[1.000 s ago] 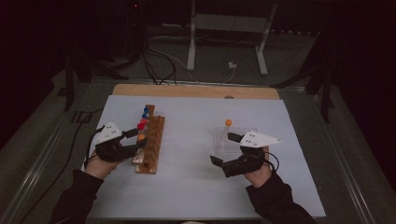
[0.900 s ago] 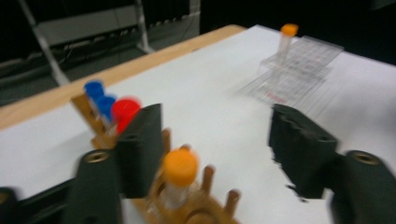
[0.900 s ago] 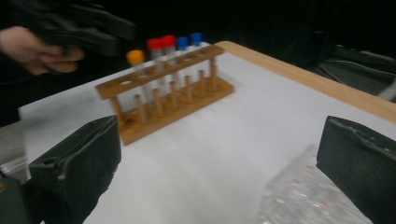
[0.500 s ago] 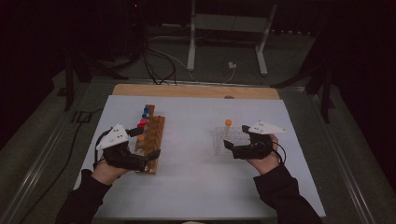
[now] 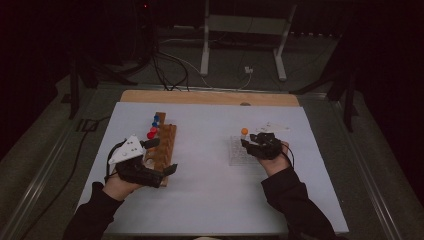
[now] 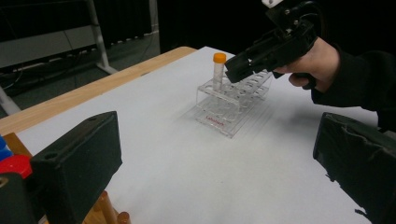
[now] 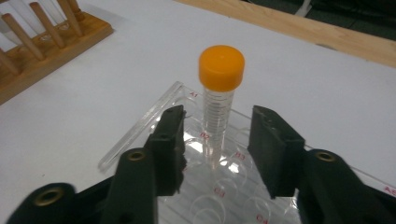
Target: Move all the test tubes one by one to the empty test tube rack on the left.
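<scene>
1. At right of centre in the high view, the right tongs (image 5: 248,143) hang over a clear tube rack (image 5: 239,152) on the white worktop (image 5: 210,200). They are released, their jaws standing apart on either side of an orange-capped tube (image 7: 218,100) and not touching it.
2. That tube stands upright in a corner well of the rack; every other visible well is empty.
3. At left of the frame, the left tongs (image 5: 159,156) sit spread and holding nothing, over the wooden peg rack (image 5: 165,142), where red and blue caps (image 5: 152,128) show.
4. By this evidence, one tube is in the clear rack, while the capped ones at the wooden rack likely remain to be moved.
5. Red well labels read B2, B3, C3 and C4; a red word on the rack's front is too blurred to read.
</scene>
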Available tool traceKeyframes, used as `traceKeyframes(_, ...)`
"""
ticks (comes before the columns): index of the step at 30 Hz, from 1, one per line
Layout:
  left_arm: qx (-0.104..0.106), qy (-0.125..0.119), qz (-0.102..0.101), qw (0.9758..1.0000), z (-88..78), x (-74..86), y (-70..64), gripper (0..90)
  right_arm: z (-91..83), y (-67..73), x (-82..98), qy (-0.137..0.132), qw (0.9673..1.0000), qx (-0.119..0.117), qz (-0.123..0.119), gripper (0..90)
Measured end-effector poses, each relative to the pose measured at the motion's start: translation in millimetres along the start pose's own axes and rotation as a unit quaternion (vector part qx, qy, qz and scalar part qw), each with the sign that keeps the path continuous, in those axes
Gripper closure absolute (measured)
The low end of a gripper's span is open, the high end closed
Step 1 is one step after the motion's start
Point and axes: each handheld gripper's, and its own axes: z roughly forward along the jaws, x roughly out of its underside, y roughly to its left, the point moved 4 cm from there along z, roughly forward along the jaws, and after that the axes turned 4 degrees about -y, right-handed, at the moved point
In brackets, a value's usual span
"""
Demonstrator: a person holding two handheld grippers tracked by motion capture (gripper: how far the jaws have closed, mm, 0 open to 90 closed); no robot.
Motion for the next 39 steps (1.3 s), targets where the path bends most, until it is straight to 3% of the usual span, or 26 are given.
traceKeyframes(11, -0.002, 0.005, 0.000, 1.0000, 1.5, 1.6, 1.2, 2.0, 16.0, 1.8, -2.9, 0.012, 0.9999, 0.003, -0.006, 73.7)
traceKeyframes(15, -0.004, 0.006, -0.004, 1.0000, 1.5, 2.2, 2.1, 2.0, 15.6, 2.3, -3.9, 0.013, 0.9998, 0.004, -0.011, 74.7)
traceKeyframes(21, -0.003, 0.003, -0.004, 1.0000, 0.5, 0.8, 1.6, 2.0, -1.9, 3.6, -17.4, -0.015, 0.9996, 0.003, -0.024, 74.9)
traceKeyframes(28, 0.008, 0.004, -0.005, 0.9999, -0.3, -1.4, -0.6, 2.0, -39.3, 7.9, -42.4, -0.068, 0.9968, 0.001, -0.042, 75.0)
traceKeyframes(34, 0.022, 0.010, -0.003, 0.9997, 1.6, -3.7, -6.3, 2.0, -61.4, 25.4, -54.7, -0.093, 0.9934, -0.027, -0.063, 75.0)
traceKeyframes(39, 0.040, 0.010, -0.006, 0.9991, 4.2, -4.9, -11.6, 2.0, -61.5, 48.6, -51.7, -0.081, 0.9908, -0.072, -0.081, 75.0)
